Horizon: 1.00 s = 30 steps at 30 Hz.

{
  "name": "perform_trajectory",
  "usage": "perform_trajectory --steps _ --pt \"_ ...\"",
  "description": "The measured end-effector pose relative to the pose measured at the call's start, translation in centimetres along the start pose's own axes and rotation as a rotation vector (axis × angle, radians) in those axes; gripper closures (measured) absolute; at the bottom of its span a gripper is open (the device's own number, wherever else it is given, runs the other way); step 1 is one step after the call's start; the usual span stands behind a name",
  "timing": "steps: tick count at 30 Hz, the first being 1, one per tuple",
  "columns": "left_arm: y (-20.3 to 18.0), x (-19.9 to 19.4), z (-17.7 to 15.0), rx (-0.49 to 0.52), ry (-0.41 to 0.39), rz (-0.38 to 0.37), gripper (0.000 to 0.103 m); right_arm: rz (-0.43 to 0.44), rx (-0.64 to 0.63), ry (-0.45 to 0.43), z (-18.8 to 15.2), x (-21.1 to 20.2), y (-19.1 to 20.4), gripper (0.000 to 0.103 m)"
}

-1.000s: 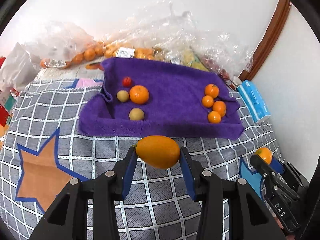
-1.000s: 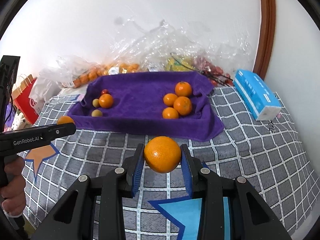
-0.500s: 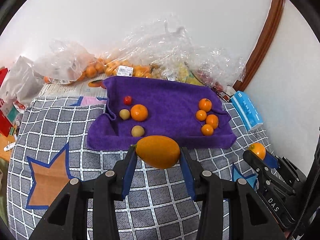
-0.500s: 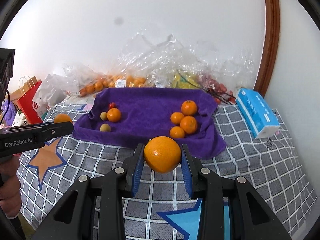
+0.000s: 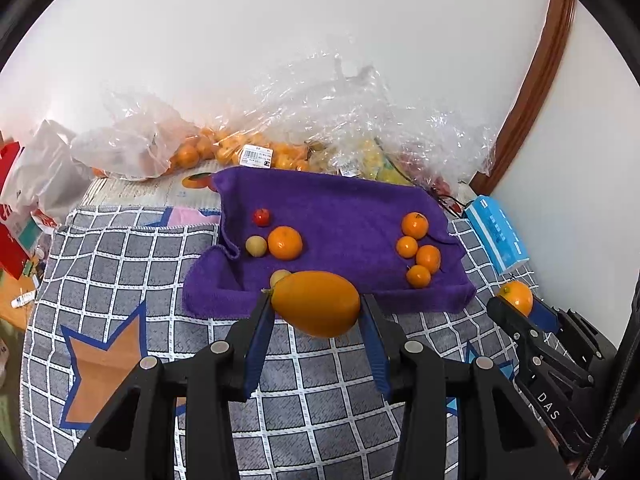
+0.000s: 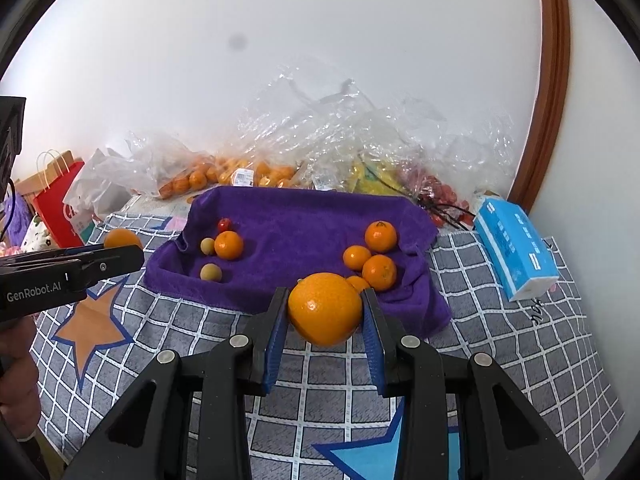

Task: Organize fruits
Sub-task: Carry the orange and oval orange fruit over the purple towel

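My left gripper [image 5: 316, 306] is shut on an orange-yellow mango [image 5: 316, 304], held above the checked cloth just short of the purple towel [image 5: 340, 204]. My right gripper [image 6: 325, 310] is shut on a round orange [image 6: 325, 308], also in front of the towel [image 6: 300, 216]. On the towel's left lie a cherry tomato [image 5: 261, 217], one orange [image 5: 285, 243] and two small yellowish fruits [image 5: 256, 246]. Several small oranges [image 5: 418, 250] sit on its right side. Each gripper shows at the edge of the other's view, the right gripper [image 5: 516, 300] with its orange, the left gripper [image 6: 120, 246] with the mango.
Clear plastic bags of oranges [image 5: 224, 148] and other fruit are heaped along the wall behind the towel. A blue tissue pack [image 6: 516, 244] lies at the right, beside a wooden door frame [image 6: 552, 80]. Red paper bags [image 6: 56, 200] stand at the left. A hand [image 6: 16, 364] holds the left gripper.
Both grippers have risen and tipped slightly with their fruit still held, so the towel and bags now sit lower and smaller in both views.
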State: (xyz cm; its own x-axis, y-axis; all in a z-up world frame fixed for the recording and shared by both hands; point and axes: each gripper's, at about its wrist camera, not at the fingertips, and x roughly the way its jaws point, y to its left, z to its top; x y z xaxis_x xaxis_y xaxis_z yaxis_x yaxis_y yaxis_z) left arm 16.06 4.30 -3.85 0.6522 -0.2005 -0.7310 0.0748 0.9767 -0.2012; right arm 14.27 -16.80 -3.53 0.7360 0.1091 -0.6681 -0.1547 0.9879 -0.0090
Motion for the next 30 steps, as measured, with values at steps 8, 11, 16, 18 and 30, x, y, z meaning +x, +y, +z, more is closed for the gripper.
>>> perform_trajectory --steps 8,11,16,18,30 --pt "0.0 0.2 0.9 0.008 -0.008 0.007 0.062 0.009 -0.005 -0.017 1.2 0.9 0.0 0.068" --pt "0.4 0.5 1.4 0.001 -0.005 0.014 0.062 0.015 -0.006 -0.016 1.8 1.5 0.0 0.068" --pt "0.8 0.8 2.3 -0.006 -0.012 0.025 0.062 0.017 -0.013 -0.022 2.8 2.2 -0.2 0.068" --pt "0.7 0.9 2.8 0.000 -0.018 0.031 0.062 0.016 -0.015 -0.022 3.2 2.4 -0.3 0.068" --pt "0.7 2.6 5.1 0.003 -0.023 0.030 0.062 0.019 -0.023 -0.025 5.5 4.4 -0.8 0.068"
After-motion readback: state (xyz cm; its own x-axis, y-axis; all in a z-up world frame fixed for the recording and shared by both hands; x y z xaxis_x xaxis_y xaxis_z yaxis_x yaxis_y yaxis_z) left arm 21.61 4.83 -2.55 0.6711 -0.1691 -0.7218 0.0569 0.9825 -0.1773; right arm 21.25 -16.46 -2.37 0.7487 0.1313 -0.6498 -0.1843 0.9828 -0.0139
